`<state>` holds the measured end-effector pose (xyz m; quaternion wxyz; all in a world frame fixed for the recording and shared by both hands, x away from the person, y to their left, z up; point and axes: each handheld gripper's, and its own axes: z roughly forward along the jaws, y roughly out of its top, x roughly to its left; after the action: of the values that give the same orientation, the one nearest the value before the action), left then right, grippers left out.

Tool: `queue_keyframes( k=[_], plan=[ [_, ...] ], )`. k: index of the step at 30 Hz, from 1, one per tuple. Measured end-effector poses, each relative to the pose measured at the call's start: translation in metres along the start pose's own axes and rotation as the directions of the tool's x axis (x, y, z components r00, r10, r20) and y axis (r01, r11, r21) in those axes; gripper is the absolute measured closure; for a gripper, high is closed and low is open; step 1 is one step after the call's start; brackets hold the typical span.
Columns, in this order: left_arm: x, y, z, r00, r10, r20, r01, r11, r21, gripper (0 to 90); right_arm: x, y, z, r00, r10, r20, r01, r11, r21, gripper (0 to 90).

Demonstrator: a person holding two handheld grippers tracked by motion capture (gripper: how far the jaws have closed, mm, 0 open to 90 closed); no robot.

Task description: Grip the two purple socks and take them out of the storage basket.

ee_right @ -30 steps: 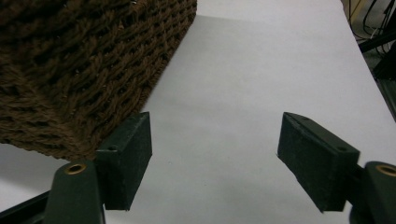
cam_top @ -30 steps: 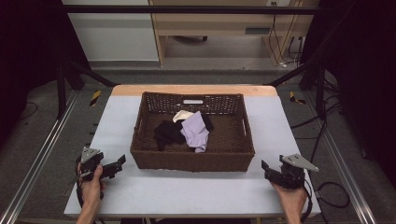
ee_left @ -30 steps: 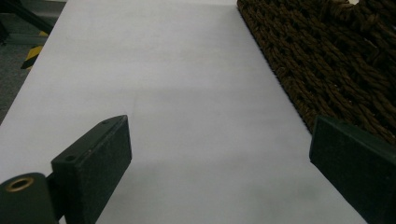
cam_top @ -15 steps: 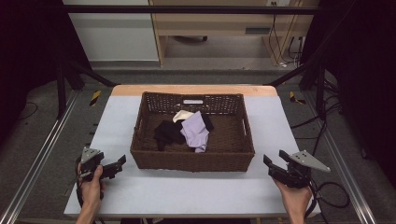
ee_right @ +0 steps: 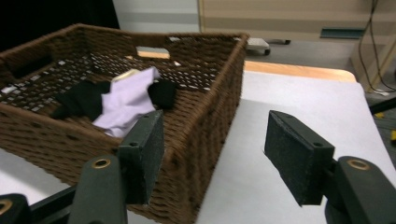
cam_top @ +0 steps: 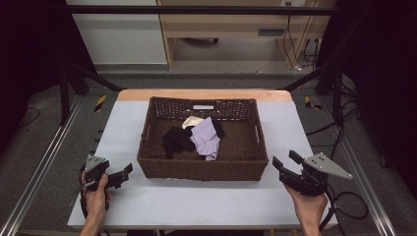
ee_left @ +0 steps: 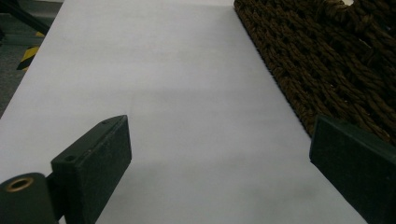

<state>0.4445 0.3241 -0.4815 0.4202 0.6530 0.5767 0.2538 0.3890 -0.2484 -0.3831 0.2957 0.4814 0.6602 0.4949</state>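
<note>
A brown wicker basket [cam_top: 201, 169] stands mid-table and holds a lilac cloth [cam_top: 206, 138], a black cloth [cam_top: 176, 139] and a cream cloth [cam_top: 191, 122]. My left gripper [cam_top: 127, 171] rests on the table by the basket's front-left corner, open and with only bare table between its jaws [ee_left: 219, 140]; the basket wall [ee_left: 327, 60] runs along its right side. My right gripper [cam_top: 285, 160] is lifted off the table by the front-right corner. It is open [ee_right: 215, 140] with nothing between its jaws, which have just been closing a little. It looks at the basket [ee_right: 205, 107] and the lilac cloth [ee_right: 126, 102].
The white table top [cam_top: 118, 128] has a wooden far edge [cam_top: 206, 94]. Metal rails [cam_top: 44, 162] run along both sides. Cables [cam_top: 344, 201] trail on the floor at the right. A wooden cabinet [cam_top: 236, 29] stands behind the table.
My right gripper has risen from the table and shifted slightly to the right. The left gripper, the basket and the cloths have not moved.
</note>
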Motion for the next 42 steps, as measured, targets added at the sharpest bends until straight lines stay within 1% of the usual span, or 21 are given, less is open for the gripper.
queue_keyframes(
  k=[2,4,5,6,10,13,14,17,18,19,23,24,25,27,30,32,33,34,35,39,42],
  plan=[
    [0.0,0.0,0.0,1.0,-0.001,0.0,0.001,1.0,-0.001,5.4,0.006,0.006,-0.003,0.9998,-0.006,-0.019,0.005,1.0,-0.014,38.1],
    [0.0,0.0,0.0,1.0,-0.001,0.001,0.001,1.0,-0.001,5.4,0.008,0.009,-0.005,0.9997,-0.008,-0.025,0.008,1.0,-0.015,38.5],
    [0.0,0.0,0.0,1.0,0.0,0.001,0.0,1.0,-0.001,5.4,0.011,0.013,-0.006,0.9994,-0.008,-0.033,0.008,1.0,-0.017,39.4],
    [0.0,0.0,0.0,1.0,0.0,0.001,0.0,1.0,-0.001,5.4,0.011,0.013,-0.006,0.9994,-0.008,-0.033,0.008,1.0,-0.017,39.4],
    [0.0,0.0,0.0,1.0,0.002,0.001,-0.002,1.0,0.004,5.4,0.017,0.023,-0.007,0.9994,-0.009,-0.034,0.009,1.0,-0.016,40.7],
    [0.0,0.0,0.0,1.0,0.001,0.0,-0.001,1.0,0.003,5.4,0.021,0.031,-0.003,0.9991,-0.014,-0.041,0.013,1.0,-0.012,41.0],
    [0.0,0.0,0.0,1.0,0.001,0.0,-0.001,1.0,0.003,5.4,0.021,0.031,-0.003,0.9991,-0.014,-0.041,0.013,1.0,-0.012,41.0],
    [0.0,0.0,0.0,1.0,-0.002,0.001,0.002,1.0,0.002,5.4,0.026,0.039,0.003,0.9985,-0.02,-0.051,0.019,1.0,-0.011,41.2],
    [0.0,0.0,0.0,1.0,-0.002,0.001,0.002,1.0,0.003,5.4,0.029,0.044,0.006,0.998,-0.021,-0.059,0.02,1.0,-0.017,41.2],
    [0.0,0.0,0.0,1.0,-0.001,0.001,0.001,1.0,0.004,5.4,0.029,0.044,0.006,0.998,-0.021,-0.059,0.02,1.0,-0.017,41.2],
    [0.0,0.0,0.0,1.0,-0.001,0.0,0.001,1.0,0.001,5.4,0.037,0.057,0.013,0.9962,-0.05,-0.071,0.049,0.999,-0.019,41.5],
    [0.0,0.0,0.0,1.0,-0.002,0.0,0.002,1.0,0.001,5.4,0.037,0.057,0.013,0.9962,-0.05,-0.071,0.049,0.999,-0.019,41.5],
    [0.0,0.0,0.0,1.0,-0.001,0.0,0.001,1.0,0.002,5.4,0.04,0.063,0.017,0.9958,-0.051,-0.076,0.049,0.999,-0.02,41.5],
    [0.0,0.0,0.0,1.0,-0.003,0.0,0.003,1.0,0.002,5.4,0.042,0.067,0.021,0.9953,-0.051,-0.082,0.05,0.999,-0.021,41.3],
    [0.0,0.0,0.0,1.0,-0.005,0.001,0.005,1.0,0.002,5.4,0.043,0.07,0.025,0.9953,-0.05,-0.084,0.048,0.999,-0.019,40.3],
    [0.001,0.0,0.0,1.0,-0.005,0.001,0.005,1.0,0.001,5.4,0.046,0.072,0.031,0.9945,-0.046,-0.094,0.044,0.999,-0.022,39.9],
    [0.001,0.0,0.0,1.0,-0.007,0.002,0.007,1.0,0.001,5.4,0.049,0.074,0.037,0.9941,-0.052,-0.095,0.051,0.999,-0.01,39.8],
    [0.001,0.0,0.0,1.0,-0.007,0.002,0.007,1.0,0.001,5.4,0.049,0.074,0.037,0.9941,-0.052,-0.095,0.051,0.999,-0.01,39.8],
    [0.001,0.0,0.0,1.0,-0.007,0.002,0.007,1.0,0.0,5.4,0.052,0.077,0.044,0.9931,-0.054,-0.104,0.053,0.999,-0.007,39.6],
    [0.001,0.0,0.0,1.0,-0.007,0.002,0.007,1.0,0.0,5.4,0.056,0.082,0.051,0.9922,-0.057,-0.111,0.057,0.998,-0.003,39.5],
    [0.001,0.0,0.0,1.0,-0.006,0.002,0.006,1.0,-0.001,5.4,0.063,0.091,0.061,0.9898,-0.068,-0.125,0.068,0.998,-0.002,39.3]
  ],
)
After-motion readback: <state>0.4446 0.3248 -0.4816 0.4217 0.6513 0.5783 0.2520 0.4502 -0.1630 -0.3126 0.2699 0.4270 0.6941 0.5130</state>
